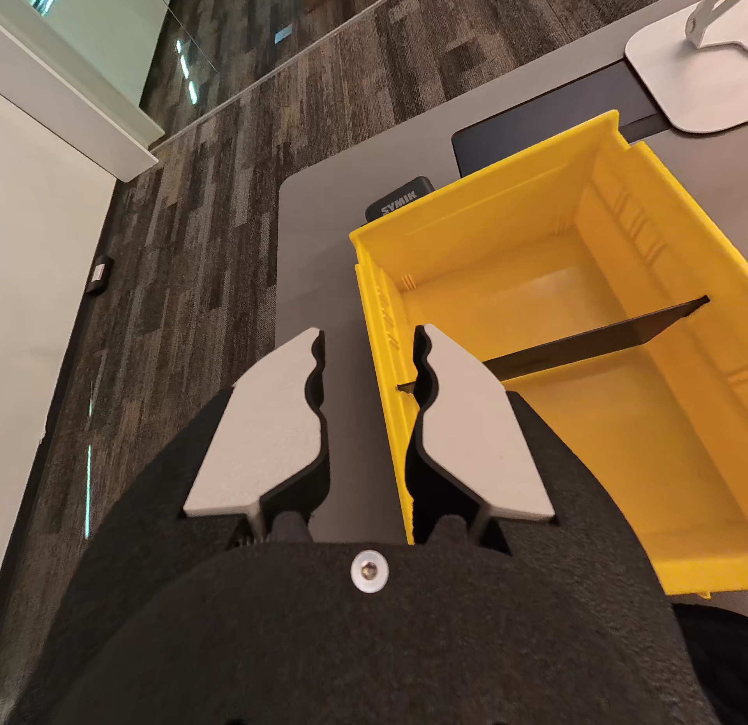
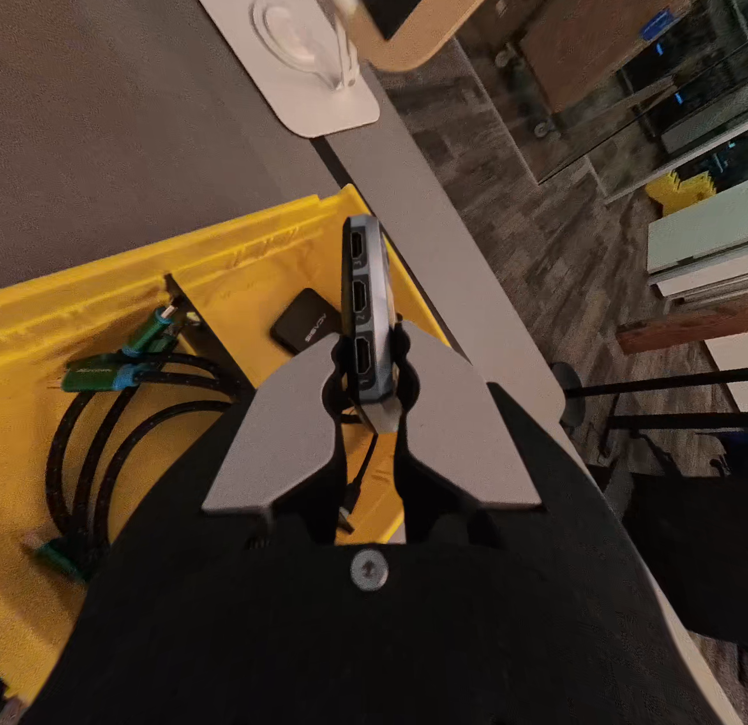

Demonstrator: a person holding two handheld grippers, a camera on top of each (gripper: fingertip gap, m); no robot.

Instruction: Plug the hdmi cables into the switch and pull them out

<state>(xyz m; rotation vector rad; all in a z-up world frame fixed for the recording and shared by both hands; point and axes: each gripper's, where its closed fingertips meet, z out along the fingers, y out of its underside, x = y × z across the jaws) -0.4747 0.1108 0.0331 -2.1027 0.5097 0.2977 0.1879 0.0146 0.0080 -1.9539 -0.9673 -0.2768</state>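
In the right wrist view my right gripper point(image 2: 370, 341) is shut on a grey HDMI switch point(image 2: 366, 301), held on edge above a yellow bin point(image 2: 251, 260), its three ports facing the camera. A thin black lead point(image 2: 360, 475) hangs from the switch. Black braided HDMI cables point(image 2: 105, 418) with green and blue plugs point(image 2: 97, 375) lie coiled in the bin's left part. In the left wrist view my left gripper point(image 1: 368, 333) is open and empty, its fingers straddling the left wall of a yellow bin point(image 1: 384, 341) with a black divider point(image 1: 587, 341).
A small black box point(image 2: 307, 321) lies in the bin beside the switch. Another black box point(image 1: 398, 203) and a black pad point(image 1: 538, 135) lie on the grey desk point(image 1: 315, 260) behind the bin. A white monitor stand base point(image 1: 696, 66) is at the back. Carpet lies beyond the desk edge. Left tips to right tips: about 65 cm.
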